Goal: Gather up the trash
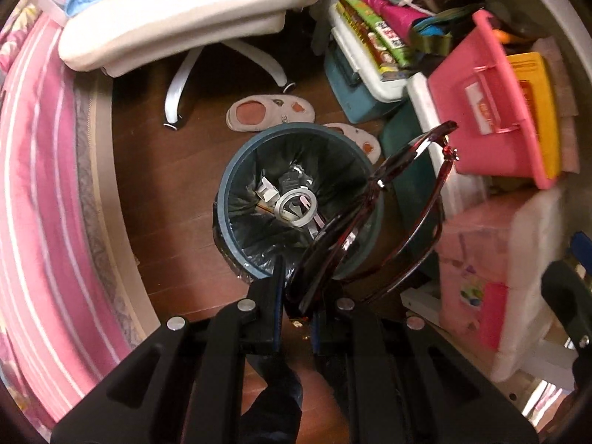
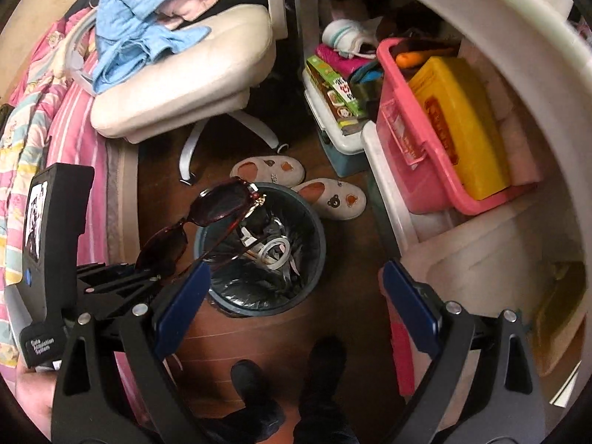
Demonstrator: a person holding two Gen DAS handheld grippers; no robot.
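Cluttered bedroom floor framed my left claw (image 1: 298, 296), pinching sunglasses (image 1: 373, 218) by one lens above the lined bin (image 1: 229, 170); light, brittle, slippery. My right claw (image 2: 296, 296) hung spread, empty.

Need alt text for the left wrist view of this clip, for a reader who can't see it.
The left claw, shut on dark red sunglasses, holds them above a blue trash bin lined with a black bag and holding a tape roll and paper scraps. Around the bin on the wood floor are slippers, a white swivel chair and stacked storage boxes.
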